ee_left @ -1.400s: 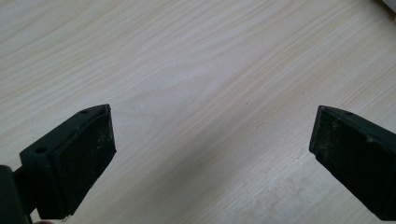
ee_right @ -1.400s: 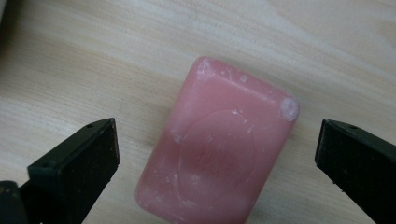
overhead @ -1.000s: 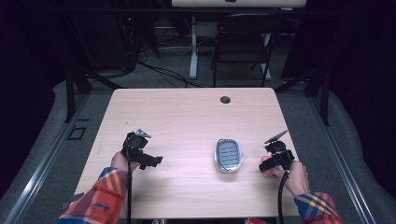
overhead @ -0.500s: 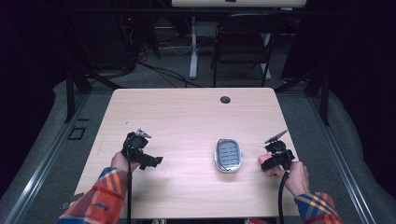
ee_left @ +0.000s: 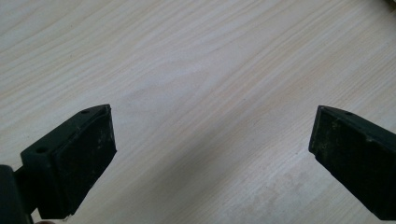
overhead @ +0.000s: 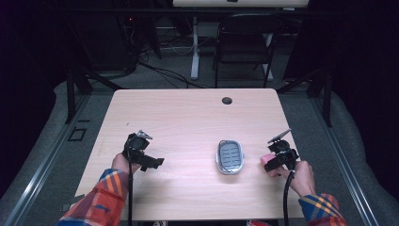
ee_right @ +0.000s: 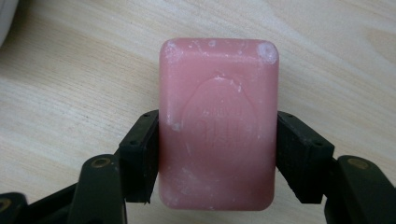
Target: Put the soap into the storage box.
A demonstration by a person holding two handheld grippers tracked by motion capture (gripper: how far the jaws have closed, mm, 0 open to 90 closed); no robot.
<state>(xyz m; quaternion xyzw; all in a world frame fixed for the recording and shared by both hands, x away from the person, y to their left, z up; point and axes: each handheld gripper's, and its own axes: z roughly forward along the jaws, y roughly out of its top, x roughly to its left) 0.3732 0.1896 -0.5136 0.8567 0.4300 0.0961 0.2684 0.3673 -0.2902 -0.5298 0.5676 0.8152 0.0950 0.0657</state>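
The right hand-held gripper (ee_right: 217, 154) pinches a pink bar of soap (ee_right: 217, 123) across its short width, one black pad pressed flat on each long side, near the bar's lower half. The soap lies on the counter (overhead: 188, 117) at the near right, just right of a small oval soap dish (overhead: 230, 157) with a slatted inset. The bar looks stiff and fairly light, with a waxy, chalky-marked skin that would likely slip if squeezed at the rounded corners; the flat long sides, close to the middle, look like the safest hold, and a firm but modest squeeze should do, since soap dents. The left hand-held gripper (ee_left: 210, 154) is spread wide over bare wood at the near left, nothing between its pads. Against the picture from a second ago, the right jaws have just been closing, and now the soap sits clamped between them; both hands lie where they were.
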